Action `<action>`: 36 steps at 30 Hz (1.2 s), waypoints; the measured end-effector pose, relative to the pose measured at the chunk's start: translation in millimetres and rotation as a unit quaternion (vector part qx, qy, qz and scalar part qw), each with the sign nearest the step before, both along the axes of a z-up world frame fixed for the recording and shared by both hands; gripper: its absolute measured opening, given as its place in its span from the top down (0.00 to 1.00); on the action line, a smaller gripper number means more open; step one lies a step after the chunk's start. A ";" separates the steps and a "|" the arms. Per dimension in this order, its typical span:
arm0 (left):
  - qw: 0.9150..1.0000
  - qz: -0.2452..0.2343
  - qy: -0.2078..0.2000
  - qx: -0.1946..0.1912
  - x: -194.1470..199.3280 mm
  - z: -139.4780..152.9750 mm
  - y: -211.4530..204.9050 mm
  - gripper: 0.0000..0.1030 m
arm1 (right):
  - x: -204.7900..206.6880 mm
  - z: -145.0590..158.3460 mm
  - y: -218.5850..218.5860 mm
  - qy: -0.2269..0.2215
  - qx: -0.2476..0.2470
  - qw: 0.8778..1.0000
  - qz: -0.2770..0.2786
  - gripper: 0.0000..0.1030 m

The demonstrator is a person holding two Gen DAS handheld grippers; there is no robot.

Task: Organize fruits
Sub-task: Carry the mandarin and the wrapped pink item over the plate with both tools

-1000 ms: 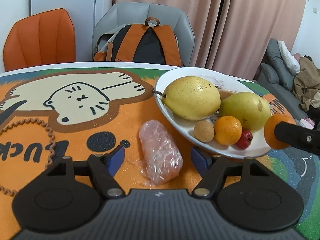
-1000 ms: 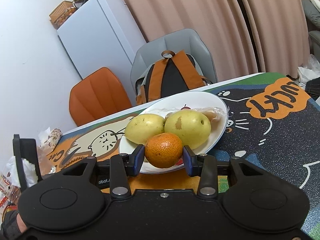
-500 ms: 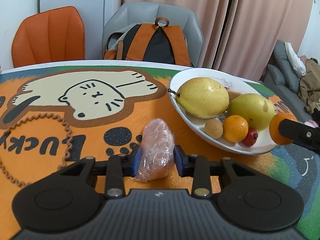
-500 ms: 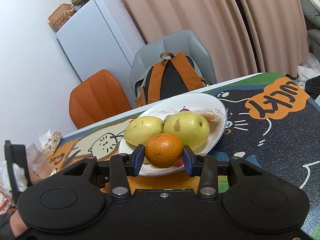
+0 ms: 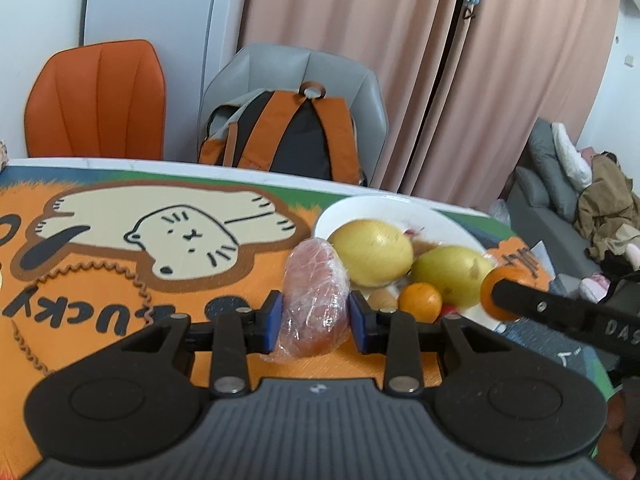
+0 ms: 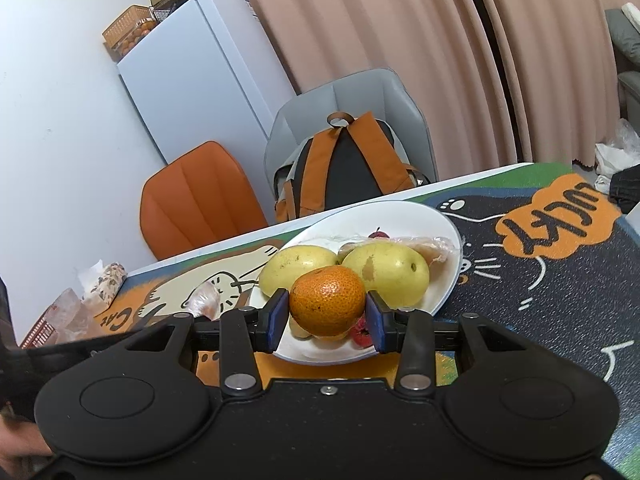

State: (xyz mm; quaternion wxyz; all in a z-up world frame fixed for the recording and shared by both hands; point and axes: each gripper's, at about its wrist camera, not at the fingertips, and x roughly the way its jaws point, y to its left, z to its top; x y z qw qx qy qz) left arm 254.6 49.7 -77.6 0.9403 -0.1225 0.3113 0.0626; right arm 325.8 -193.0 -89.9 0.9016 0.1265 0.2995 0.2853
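Note:
My left gripper (image 5: 316,318) is shut on a pink fruit wrapped in clear plastic (image 5: 316,296) and holds it above the mat, left of the white plate (image 5: 400,208). The plate holds two yellow pears (image 5: 374,252), a small orange (image 5: 421,301), a brown longan (image 5: 382,299) and a red fruit. My right gripper (image 6: 327,317) is shut on a tangerine (image 6: 327,306) just above the plate's near rim (image 6: 316,356). The right gripper with its tangerine (image 5: 505,293) also shows at the right of the left wrist view.
A cat-print mat (image 5: 120,240) covers the table. An orange chair (image 5: 96,100) and a grey chair with an orange-black backpack (image 5: 288,136) stand behind it. Snack bags (image 6: 102,284) lie at the table's left end. A white fridge (image 6: 200,80) stands by the wall.
My left gripper closed on the wrapped pink fruit and lifted it off the mat toward the plate. My right gripper keeps the tangerine near the plate's rim.

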 end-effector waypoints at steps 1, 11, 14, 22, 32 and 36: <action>1.000 -0.001 -0.003 -0.002 0.5 1.9 -0.8 0.67 | 0.5 0.7 -0.5 0.000 -0.002 1.000 0.000 0.62; 1.000 -0.011 -0.023 -0.014 9.4 15.8 -6.3 0.67 | 11.0 14.1 -3.6 -0.012 -0.018 1.000 -0.002 0.62; 0.999 -0.012 -0.028 -0.019 14.0 18.6 -5.5 0.67 | 18.3 18.2 -2.6 -0.017 -0.024 1.000 -0.002 0.62; 0.999 -0.019 -0.035 -0.017 33.0 24.6 -4.3 0.67 | 44.9 27.5 1.2 -0.025 -0.040 0.999 -0.003 0.62; 0.999 -0.038 -0.036 -0.014 68.4 27.0 -5.2 0.67 | 78.8 31.0 16.3 -0.022 -0.058 0.998 -0.001 0.62; 0.998 -0.045 -0.031 -0.015 83.8 22.9 -7.7 0.68 | 90.0 27.9 20.8 -0.016 -0.060 0.998 0.001 0.62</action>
